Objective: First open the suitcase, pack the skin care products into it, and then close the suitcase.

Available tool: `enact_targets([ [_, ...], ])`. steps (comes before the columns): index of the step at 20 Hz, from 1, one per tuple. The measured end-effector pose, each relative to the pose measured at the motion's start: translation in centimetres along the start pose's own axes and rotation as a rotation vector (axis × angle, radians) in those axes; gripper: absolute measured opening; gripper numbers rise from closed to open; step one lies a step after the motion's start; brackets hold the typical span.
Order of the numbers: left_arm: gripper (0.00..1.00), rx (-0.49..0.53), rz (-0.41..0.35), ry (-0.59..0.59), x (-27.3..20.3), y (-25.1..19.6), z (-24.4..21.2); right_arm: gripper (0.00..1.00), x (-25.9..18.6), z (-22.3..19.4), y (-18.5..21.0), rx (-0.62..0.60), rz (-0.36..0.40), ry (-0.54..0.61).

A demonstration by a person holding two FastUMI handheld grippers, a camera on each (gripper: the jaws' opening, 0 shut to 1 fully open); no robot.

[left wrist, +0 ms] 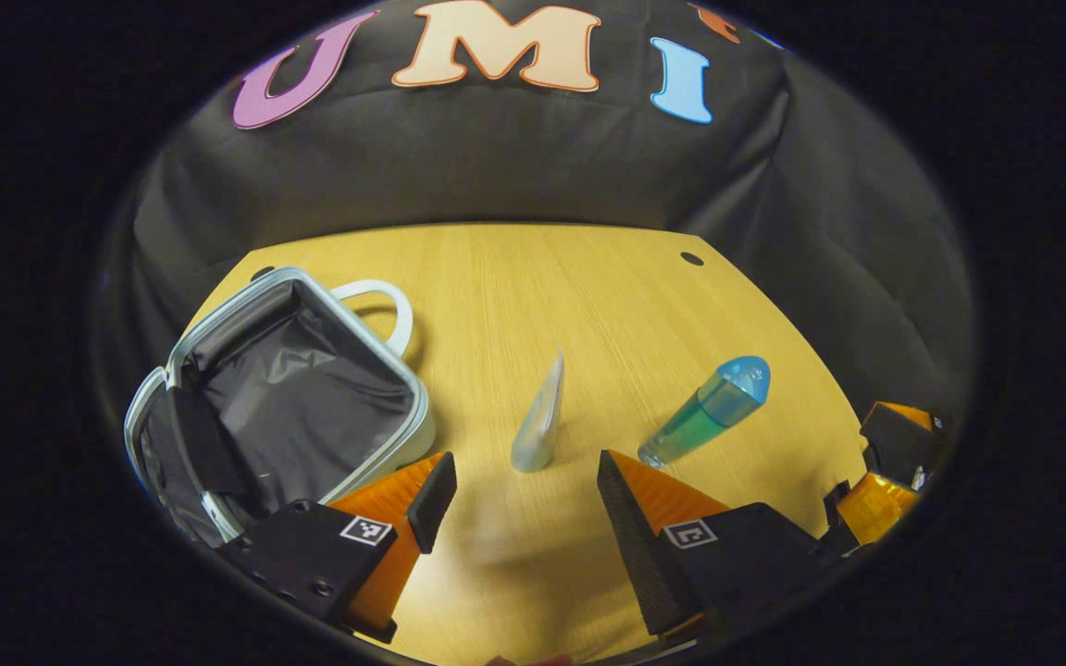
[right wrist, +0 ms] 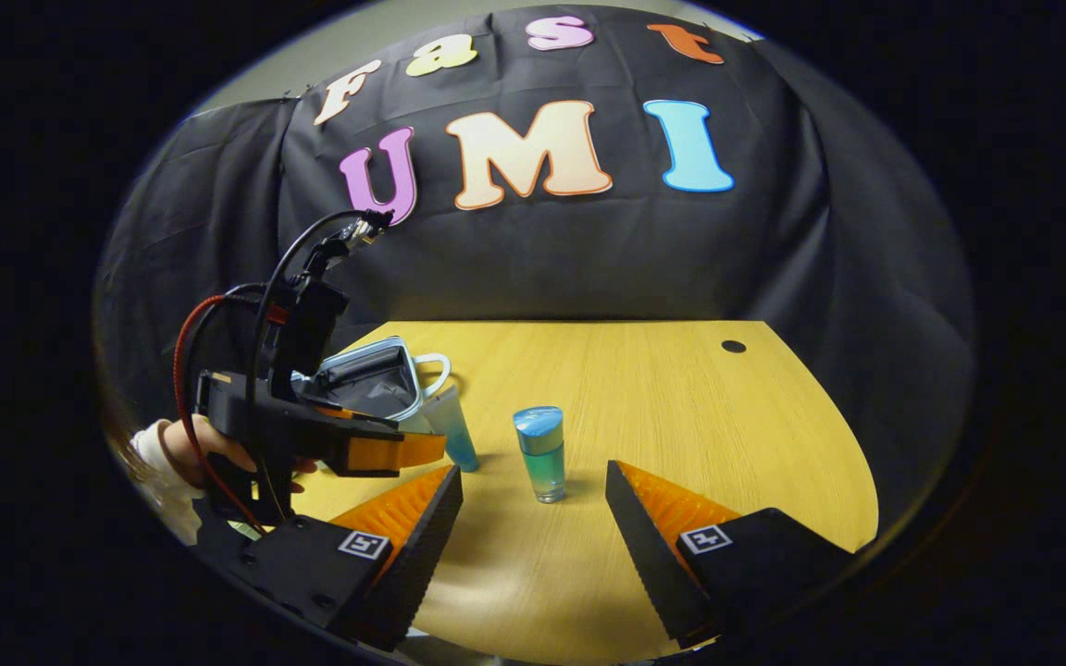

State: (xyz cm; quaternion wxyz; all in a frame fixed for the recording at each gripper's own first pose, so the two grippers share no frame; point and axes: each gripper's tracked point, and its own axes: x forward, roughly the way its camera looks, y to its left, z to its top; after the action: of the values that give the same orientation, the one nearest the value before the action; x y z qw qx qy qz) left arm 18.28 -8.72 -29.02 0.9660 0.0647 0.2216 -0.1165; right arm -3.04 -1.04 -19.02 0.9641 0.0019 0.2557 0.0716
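With the suitcase (left wrist: 297, 398) open at the desk's (left wrist: 533, 277) far left, both grippers' jaws gape wide and empty before the upright tube (left wrist: 540, 421) and bottle (right wrist: 540, 453), which look light, slick and tippy, best pinched mid-body.

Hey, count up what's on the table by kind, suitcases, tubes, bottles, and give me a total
Suitcase, open, dark lining: 1
Tube, standing upright: 1
Bottle with blue cap and blue-green liquid, standing upright: 1
Total: 3 things on the table
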Motion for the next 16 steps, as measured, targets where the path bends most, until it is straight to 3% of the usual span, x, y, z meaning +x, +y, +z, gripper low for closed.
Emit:
enact_targets([
  [10, 0.86, -0.019, 0.066, -0.027, 5.5, 0.9, -1.4, 0.99, 2.3, -3.0, -2.6, -0.022, -0.007, 0.068],
  [13, 0.80, -0.038, 0.058, -0.007, 6.3, 0.6, -1.8, 0.99, 2.6, -3.8, -2.5, -0.030, 0.006, 0.084],
  [16, 0.67, -0.050, 0.057, 0.015, 6.9, 0.3, -2.4, 0.96, 3.4, -4.4, -2.4, -0.050, 0.022, 0.099],
])
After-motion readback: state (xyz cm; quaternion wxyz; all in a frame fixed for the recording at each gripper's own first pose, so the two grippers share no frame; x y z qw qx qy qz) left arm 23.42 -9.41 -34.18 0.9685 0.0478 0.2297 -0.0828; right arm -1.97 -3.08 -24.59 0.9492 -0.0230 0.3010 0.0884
